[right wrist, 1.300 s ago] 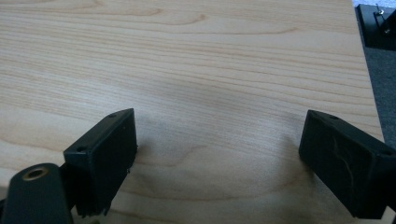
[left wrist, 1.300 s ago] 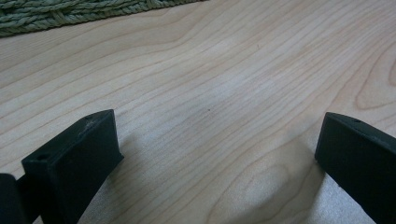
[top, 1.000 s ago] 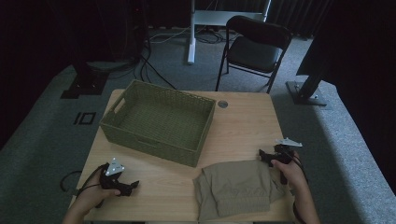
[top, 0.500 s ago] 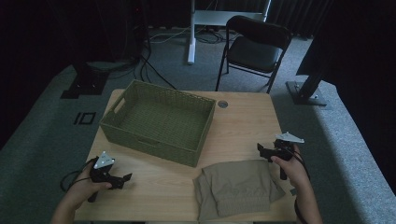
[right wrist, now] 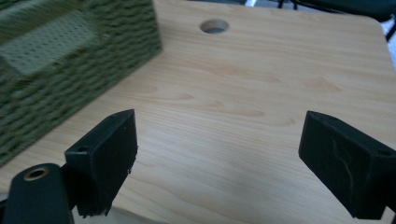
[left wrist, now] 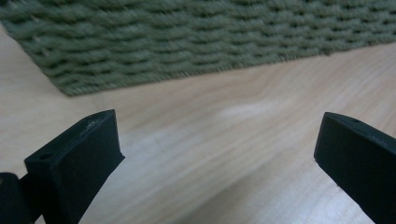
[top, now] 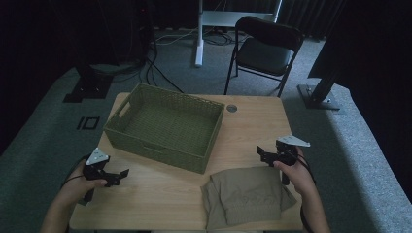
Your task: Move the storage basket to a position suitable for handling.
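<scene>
- Nearest the person, at the front edge of the bench [top: 165, 194], lies a folded khaki garment [top: 245, 196], roughly squared up and lying flat. It looks like trousers or shorts, though I cannot tell which.
- The right gripper [top: 266, 154] hovers just beyond the garment's far right corner, held in the right hand [top: 295, 171]. In the right gripper view its jaws stand spread wide with bare wood between them, pinching nothing.
- The left gripper [top: 120, 174] sits well apart from the garment, near the bench's front left corner, held in the left hand [top: 80, 182]. In the left gripper view its jaws are likewise spread wide and empty, pointing at the near wall of the basket [left wrist: 187, 42].
- Judging by this layout, the work is likely to put the folded garment into the basket. If so, the folding looks finished, while the grasp, lift and placing are all left to do.
- Behind the grippers the woven green basket [top: 160, 145] stands at an angle on the left half of the bench, its near right corner just beside the garment. Its inside is empty down to the woven floor.
- Past the basket a round cable hole [top: 231, 108] is cut into the bench top.
- Farthest off, on the carpeted floor, stands a dark folding chair [top: 265, 48].
</scene>
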Motion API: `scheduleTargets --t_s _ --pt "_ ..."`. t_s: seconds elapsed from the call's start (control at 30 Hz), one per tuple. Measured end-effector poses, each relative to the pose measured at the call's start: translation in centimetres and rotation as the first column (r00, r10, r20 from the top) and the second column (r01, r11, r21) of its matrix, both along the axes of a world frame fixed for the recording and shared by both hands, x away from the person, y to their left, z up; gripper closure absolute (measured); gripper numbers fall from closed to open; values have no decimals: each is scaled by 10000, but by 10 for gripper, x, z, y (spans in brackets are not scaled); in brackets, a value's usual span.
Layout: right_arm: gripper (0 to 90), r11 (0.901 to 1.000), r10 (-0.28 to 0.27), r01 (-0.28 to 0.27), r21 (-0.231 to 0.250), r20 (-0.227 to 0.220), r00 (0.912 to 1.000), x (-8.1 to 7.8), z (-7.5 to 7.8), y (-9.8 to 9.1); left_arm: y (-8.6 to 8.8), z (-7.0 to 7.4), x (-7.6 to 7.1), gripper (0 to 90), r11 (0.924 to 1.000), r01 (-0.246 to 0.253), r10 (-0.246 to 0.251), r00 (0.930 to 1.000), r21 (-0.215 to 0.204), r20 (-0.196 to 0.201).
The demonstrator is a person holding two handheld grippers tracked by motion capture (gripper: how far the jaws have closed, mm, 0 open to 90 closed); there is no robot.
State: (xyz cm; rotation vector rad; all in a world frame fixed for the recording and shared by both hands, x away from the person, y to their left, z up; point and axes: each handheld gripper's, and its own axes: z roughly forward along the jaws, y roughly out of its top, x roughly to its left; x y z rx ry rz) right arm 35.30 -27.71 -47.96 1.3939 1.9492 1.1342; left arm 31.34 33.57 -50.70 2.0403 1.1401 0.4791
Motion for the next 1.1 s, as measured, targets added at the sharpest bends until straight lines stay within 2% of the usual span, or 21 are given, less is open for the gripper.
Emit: scheduleTargets --t_s 0.23,0.33,0.47,0.73,0.93,1.1 --pt "113 9980 614 -618 125 341 9975 -5 12 23 5 15 10 11 9983 -199 219 9991 -550 360" --pt "113 9964 838 -842 74 362 9958 -6 14 32 9 21 14 11 9982 -309 333 9983 -505 482" --pt "113 9945 1034 -1041 144 450 9936 -6 18 42 13 32 20 11 9967 -486 532 9961 -657 702" --pt "113 9888 1478 -1487 122 550 9875 -4 23 62 15 53 32 11 9954 -566 657 9906 -778 1199" --pt "113 9855 1667 -1685 220 686 9836 -3 26 78 22 67 49 11 9899 -992 1143 9811 -1012 1560" --pt "113 9802 1944 -1966 229 766 9779 -2 29 94 29 75 67 11 9817 -1331 1556 9728 -1359 1714"
